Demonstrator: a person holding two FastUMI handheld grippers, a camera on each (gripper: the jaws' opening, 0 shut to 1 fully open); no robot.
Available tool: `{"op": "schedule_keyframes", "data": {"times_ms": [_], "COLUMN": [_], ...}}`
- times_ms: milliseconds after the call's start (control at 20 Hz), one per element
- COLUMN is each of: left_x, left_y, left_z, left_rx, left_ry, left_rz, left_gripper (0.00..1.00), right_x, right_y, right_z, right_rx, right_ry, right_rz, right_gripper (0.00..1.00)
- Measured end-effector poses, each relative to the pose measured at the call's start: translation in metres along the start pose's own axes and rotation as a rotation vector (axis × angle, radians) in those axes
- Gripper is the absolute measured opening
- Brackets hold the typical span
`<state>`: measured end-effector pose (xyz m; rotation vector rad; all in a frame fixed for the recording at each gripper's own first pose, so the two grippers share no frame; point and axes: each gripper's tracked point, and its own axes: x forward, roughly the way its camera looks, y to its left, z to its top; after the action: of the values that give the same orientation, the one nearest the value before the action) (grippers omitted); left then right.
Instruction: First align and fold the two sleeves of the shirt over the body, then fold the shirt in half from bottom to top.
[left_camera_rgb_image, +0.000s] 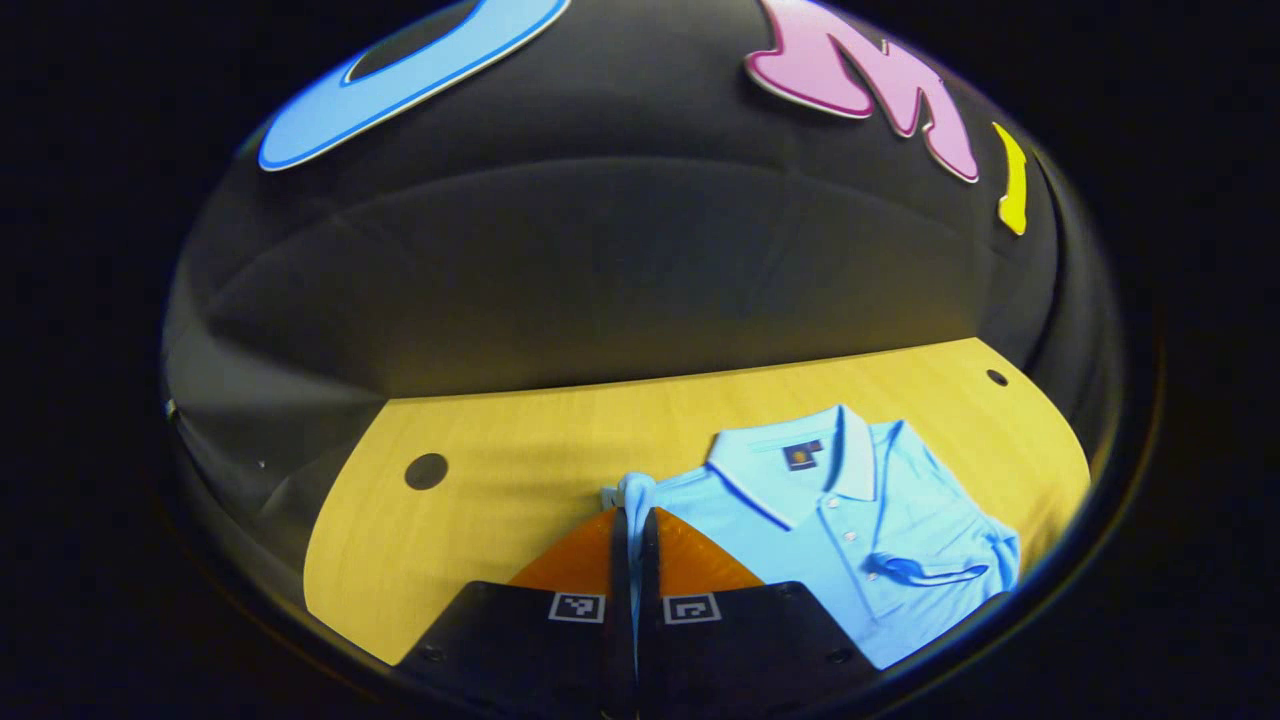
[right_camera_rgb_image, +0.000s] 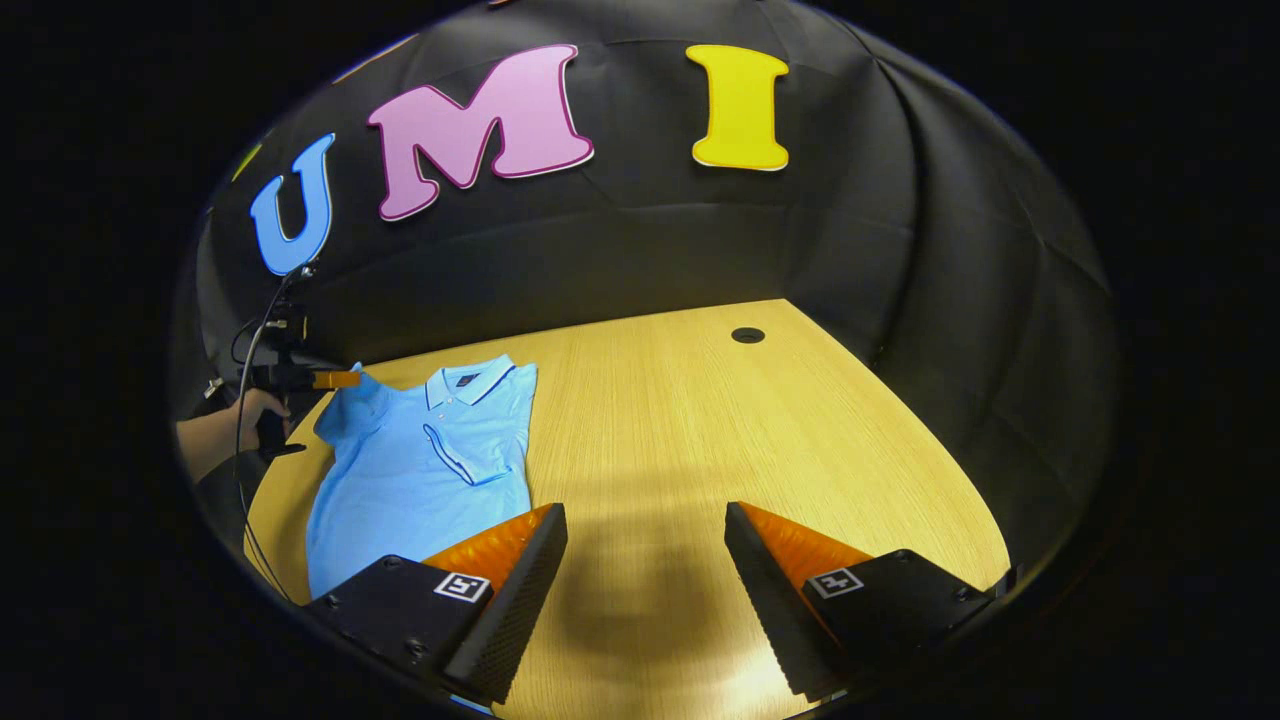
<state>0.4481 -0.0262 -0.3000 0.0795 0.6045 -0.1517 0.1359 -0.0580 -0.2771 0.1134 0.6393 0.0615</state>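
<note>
A light-blue polo shirt (left_camera_rgb_image: 850, 540) lies face up on the wooden table (left_camera_rgb_image: 520, 440), collar toward the wall. In the left gripper view, my left gripper (left_camera_rgb_image: 636, 515) is shut on the end of one sleeve (left_camera_rgb_image: 637, 492), which is bunched between the fingers and lifted off the table. The other sleeve (left_camera_rgb_image: 930, 570) lies folded across the chest. In the right gripper view the shirt (right_camera_rgb_image: 420, 470) lies at the far left. There the left gripper (right_camera_rgb_image: 335, 380), held by a hand (right_camera_rgb_image: 225, 430), pinches the sleeve at the shoulder. My right gripper (right_camera_rgb_image: 645, 520) is open above bare table, right of the shirt.
The table has round cable holes (right_camera_rgb_image: 747, 335) (left_camera_rgb_image: 426, 470) (left_camera_rgb_image: 997, 377) near its back edge. The black booth wall stands close behind the table. A cable (right_camera_rgb_image: 245, 400) hangs from the left gripper. Bare wood stretches right of the shirt.
</note>
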Motion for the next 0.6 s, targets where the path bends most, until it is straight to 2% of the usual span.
{"op": "schedule_keyframes", "data": {"times_ms": [50,100,350,450,600], "left_x": [-0.002,-0.005,-0.021,-0.028,-0.050], "left_y": [-0.015,-0.028,-0.097,-0.118,-0.132], "left_z": [0.001,0.002,-0.006,-0.009,-0.014], "left_rx": [-0.022,-0.049,-0.176,-0.204,-0.216], "left_ry": [-0.001,-0.002,0.036,0.046,0.044], "left_rz": [-0.033,-0.058,-0.218,-0.284,-0.336], "left_gripper": [0.07,0.07,0.12,0.10,0.58], "right_x": [0.001,0.003,0.007,0.007,0.006], "right_y": [0.000,0.002,0.003,0.002,0.013], "right_z": [0.001,0.003,0.005,0.004,0.000], "right_rx": [0.000,0.007,0.035,0.025,0.025], "right_ry": [0.003,0.000,0.007,0.003,0.007], "right_rz": [0.003,0.007,0.027,0.019,0.034], "right_gripper": [0.99,0.99,0.99,0.99,0.99]}}
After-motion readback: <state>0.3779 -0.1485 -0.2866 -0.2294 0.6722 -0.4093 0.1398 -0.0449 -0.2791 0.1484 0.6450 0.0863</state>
